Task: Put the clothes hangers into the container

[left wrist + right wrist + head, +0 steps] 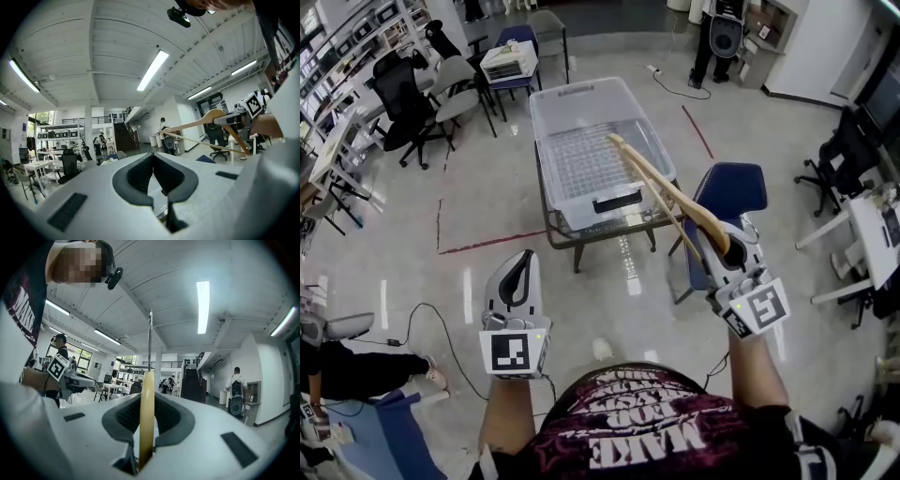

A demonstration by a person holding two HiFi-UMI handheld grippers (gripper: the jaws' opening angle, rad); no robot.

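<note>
The right gripper, a white two-jaw tool with a square-marker cube at its rear, has its jaws clamped on the pale wooden clothes hanger; in the right gripper view the wooden edge stands upright between the dark pads, and the thin metal hook rises above it. In the head view the hanger runs from the jaws up and to the left, with its far end showing over the right part of the clear plastic rectangular container. That container sits on a small dark-framed table, with a blue chair just beside the table on the right. The hanger is held in the air, not resting in the container. The left gripper, the same white make, is lower left in the head view, well apart from the table, above the glossy pale floor. In the left gripper view its jaw tips meet, and nothing is between them
</note>
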